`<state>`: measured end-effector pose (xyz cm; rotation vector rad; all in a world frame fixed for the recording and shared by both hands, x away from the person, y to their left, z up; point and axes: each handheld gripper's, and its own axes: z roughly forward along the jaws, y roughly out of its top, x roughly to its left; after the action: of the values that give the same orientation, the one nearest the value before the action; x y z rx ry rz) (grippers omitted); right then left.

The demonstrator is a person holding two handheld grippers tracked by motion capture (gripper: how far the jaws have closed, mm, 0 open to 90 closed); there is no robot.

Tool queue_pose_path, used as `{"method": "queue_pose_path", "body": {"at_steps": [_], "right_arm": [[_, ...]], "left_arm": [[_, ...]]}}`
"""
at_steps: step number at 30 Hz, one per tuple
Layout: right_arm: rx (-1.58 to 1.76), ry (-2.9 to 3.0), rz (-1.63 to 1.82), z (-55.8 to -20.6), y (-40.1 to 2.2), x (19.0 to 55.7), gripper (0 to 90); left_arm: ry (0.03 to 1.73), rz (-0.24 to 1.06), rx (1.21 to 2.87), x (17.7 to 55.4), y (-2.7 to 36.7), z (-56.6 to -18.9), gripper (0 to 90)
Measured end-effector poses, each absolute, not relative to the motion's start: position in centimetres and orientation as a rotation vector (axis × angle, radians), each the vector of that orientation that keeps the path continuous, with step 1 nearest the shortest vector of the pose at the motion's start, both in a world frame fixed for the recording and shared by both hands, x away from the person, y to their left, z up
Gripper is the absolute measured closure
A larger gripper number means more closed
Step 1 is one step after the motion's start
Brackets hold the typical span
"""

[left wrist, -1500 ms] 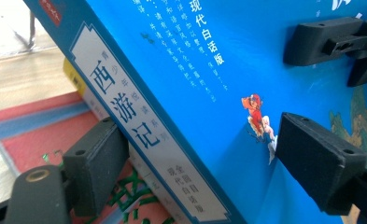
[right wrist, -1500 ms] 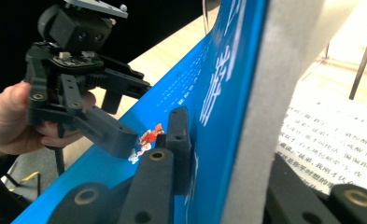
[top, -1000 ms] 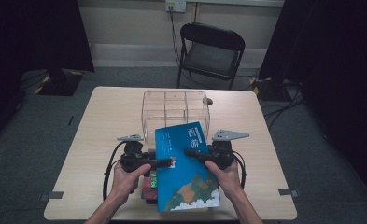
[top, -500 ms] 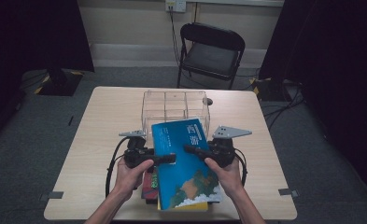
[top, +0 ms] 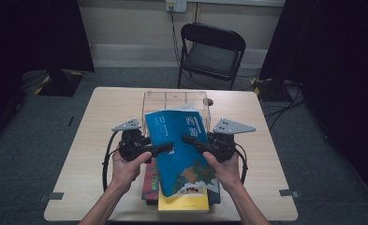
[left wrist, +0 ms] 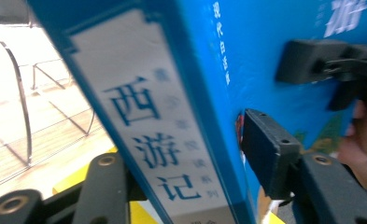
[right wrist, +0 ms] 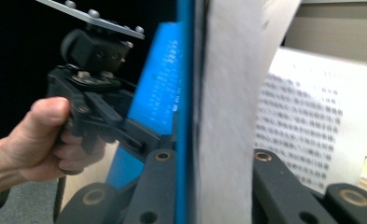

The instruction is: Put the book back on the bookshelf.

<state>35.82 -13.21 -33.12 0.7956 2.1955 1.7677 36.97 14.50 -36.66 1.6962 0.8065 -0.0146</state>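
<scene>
Lifting clear of the stack of books (top: 181,199) on the bench (top: 92,140), the blue book (top: 179,145) had risen since the earlier frames and tipped further toward upright, its top edge now just in front of the clear wire-framed rack (top: 174,101). The left gripper (top: 165,149) had just been closing its jaws across the spine side, and in the left gripper view the spine (left wrist: 162,140) sat between them with one pad against the cover. The right gripper (top: 188,139) held the opposite edge, its jaws narrowed firmly onto the cover and page block (right wrist: 218,116). With both sides held and the book off the stack, it looked ready to be stood in the rack. Behind the book the rack's slots stood open and unoccupied; beside the rack the bench lay bare to its edges, leaving room to swing the book forward, though the rack's near rail sat close to the book's top edge.
</scene>
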Motion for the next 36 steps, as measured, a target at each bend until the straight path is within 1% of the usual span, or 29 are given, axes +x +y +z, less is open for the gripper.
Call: {"method": "queue_pose_path", "body": {"at_steps": [4,9,11,12,19,22,28,31,36], "right_arm": [[0.810,2.232,1.734,-33.0,-13.6,35.8,81.1],[0.855,2.269,1.629,-31.8,-13.6,35.8,81.1],[0.854,2.256,1.637,-31.6,-13.5,35.8,81.5],[0.848,2.225,1.664,-31.5,-13.6,35.8,82.0],[0.775,2.120,1.750,-31.5,-13.9,35.6,81.5],[0.780,2.175,1.772,-31.9,-14.1,35.6,80.5],[0.796,2.219,1.804,-32.3,-15.3,34.4,75.8],[0.804,2.221,1.811,-32.5,-16.1,33.9,71.5],[0.807,2.212,1.759,-32.7,-17.1,32.8,70.0]], "left_arm": [[0.795,0.007,1.705,36.6,14.2,-36.4,51.1],[0.778,0.025,1.733,36.5,13.6,-35.6,52.8],[0.778,0.032,1.710,36.6,13.5,-35.3,53.5],[0.763,0.055,1.697,36.6,13.4,-35.1,55.1],[0.711,0.142,1.716,36.8,13.5,-33.5,58.3],[0.677,0.154,1.717,36.0,13.7,-34.0,58.4],[0.643,0.196,1.738,34.1,12.9,-33.4,56.9],[0.610,0.180,1.700,33.8,12.6,-33.4,55.4],[0.598,0.197,1.691,33.7,11.8,-33.2,52.3]]}}
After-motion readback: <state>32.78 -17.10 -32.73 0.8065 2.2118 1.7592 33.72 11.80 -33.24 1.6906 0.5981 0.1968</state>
